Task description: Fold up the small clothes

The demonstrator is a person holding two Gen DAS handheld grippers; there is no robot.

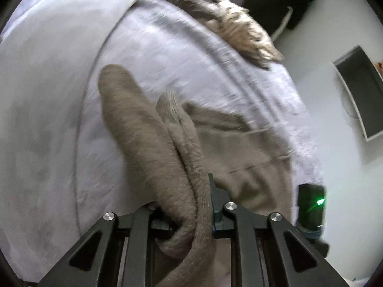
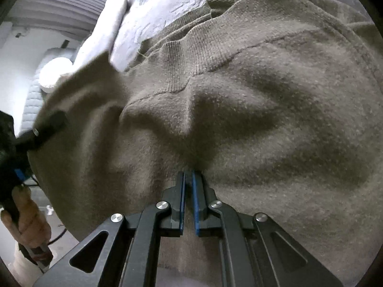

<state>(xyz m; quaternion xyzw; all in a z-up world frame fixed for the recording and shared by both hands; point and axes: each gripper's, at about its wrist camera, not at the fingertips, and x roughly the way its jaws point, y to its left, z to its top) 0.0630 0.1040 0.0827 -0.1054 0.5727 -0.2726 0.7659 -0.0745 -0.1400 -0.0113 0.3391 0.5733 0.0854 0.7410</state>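
Observation:
A taupe knit sweater (image 1: 134, 124) lies on a lavender bedsheet (image 1: 59, 95). My left gripper (image 1: 189, 203) is shut on a thick bunched fold of it, and the fabric hangs away from the jaws; the left finger is buried in the knit. In the right wrist view the sweater (image 2: 239, 95) fills the frame, ribbed collar at the top. My right gripper (image 2: 189, 174) is shut on a pinch of knit at its tips, blue pads almost touching. The left gripper (image 2: 47, 124) shows at the left edge, held by a hand (image 2: 28, 217).
A furry brown textile (image 1: 239, 31) lies along the bed's far edge. On the pale floor beyond are a black item (image 1: 282, 2) and a dark framed panel (image 1: 363, 91). The lavender sheet (image 2: 148, 19) is rumpled above the collar; a white quilted object (image 2: 36, 95) stands to the left.

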